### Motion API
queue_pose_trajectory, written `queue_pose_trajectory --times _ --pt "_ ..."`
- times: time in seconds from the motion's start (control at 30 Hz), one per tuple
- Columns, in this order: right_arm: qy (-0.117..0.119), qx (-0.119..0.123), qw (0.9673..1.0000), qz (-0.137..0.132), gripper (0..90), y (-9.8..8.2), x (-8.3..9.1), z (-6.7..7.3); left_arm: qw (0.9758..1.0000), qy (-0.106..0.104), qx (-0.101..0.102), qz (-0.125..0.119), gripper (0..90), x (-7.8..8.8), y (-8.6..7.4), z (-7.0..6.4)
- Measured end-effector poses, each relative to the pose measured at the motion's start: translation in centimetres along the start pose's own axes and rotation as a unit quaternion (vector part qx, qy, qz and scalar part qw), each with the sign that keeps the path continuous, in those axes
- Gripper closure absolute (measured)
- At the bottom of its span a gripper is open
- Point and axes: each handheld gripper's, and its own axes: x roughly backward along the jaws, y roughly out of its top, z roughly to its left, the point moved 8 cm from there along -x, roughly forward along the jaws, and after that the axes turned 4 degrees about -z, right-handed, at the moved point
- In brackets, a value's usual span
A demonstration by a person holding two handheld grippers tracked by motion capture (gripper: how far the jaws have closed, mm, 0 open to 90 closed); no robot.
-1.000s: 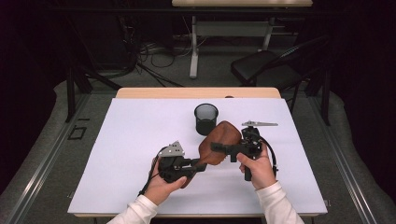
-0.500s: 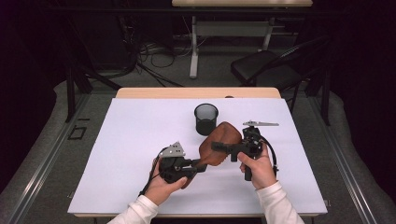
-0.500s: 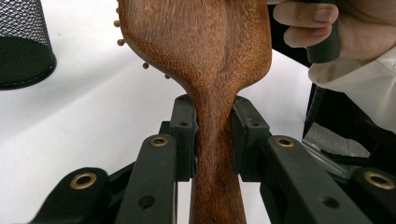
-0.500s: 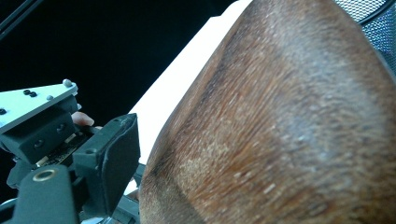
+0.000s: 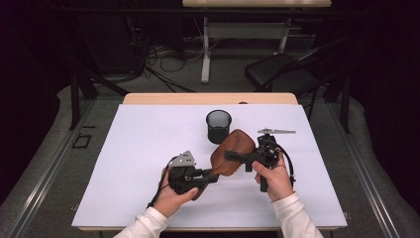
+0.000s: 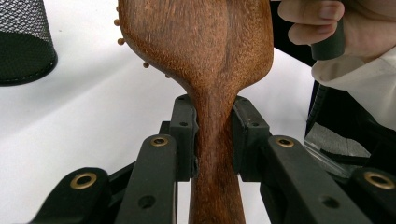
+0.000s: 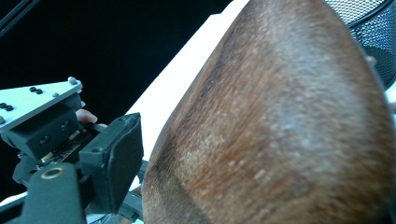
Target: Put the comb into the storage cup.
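A brown wooden hairbrush (image 5: 232, 157) hangs above the white table, back side up. My left gripper (image 5: 212, 176) is shut on its handle; in the left gripper view both pads (image 6: 184, 135) press the narrow neck (image 6: 215, 140) below the wide head. My right gripper (image 5: 231, 155) reaches in from the right across the brush head. Its jaws have just been closing, with the head (image 7: 289, 126) between them. The one finger (image 7: 112, 163) that shows stands just off the head's edge; the other is hidden behind the wood.
A black mesh cup (image 5: 218, 126) stands upright just behind the brush, also at the left (image 6: 23, 42) in the left gripper view. White table cover (image 5: 138, 148) lies open to the left. Dark floor, cables and a chair lie beyond the far edge.
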Motion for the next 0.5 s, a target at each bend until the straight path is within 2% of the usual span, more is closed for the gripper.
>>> queue_pose_trajectory --times 0.5 --pt "0.003 -0.015 0.9999 -0.005 26.3 0.05 0.08 -0.32 0.9999 0.003 -0.004 0.012 73.4 -0.33 -0.48 0.24"
